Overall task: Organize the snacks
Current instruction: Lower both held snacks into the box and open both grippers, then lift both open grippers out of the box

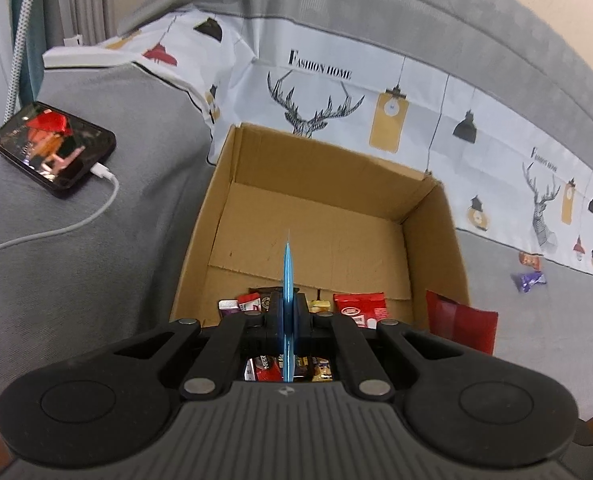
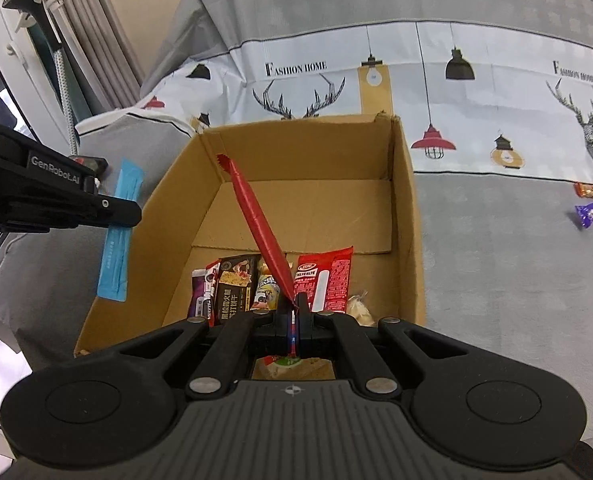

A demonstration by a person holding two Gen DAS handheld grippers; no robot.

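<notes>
Right wrist: snacks (image 2: 280, 288) behind tool (image 2: 292, 316).

Black tongs (image 2: 292, 320) marked "GenRobot.AI"

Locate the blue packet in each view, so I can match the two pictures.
Left wrist: the blue packet shows edge-on at centre, pinched in the left tool, above the cardboard box.
Right wrist: far left, flat side showing, beside the box's left wall.
Shared landmark: the cardboard box.

"Fashion home" on the bedsheet (image 2: 496, 92); "GenRobot.AI" on the left tongs (image 2: 134, 213).
</notes>
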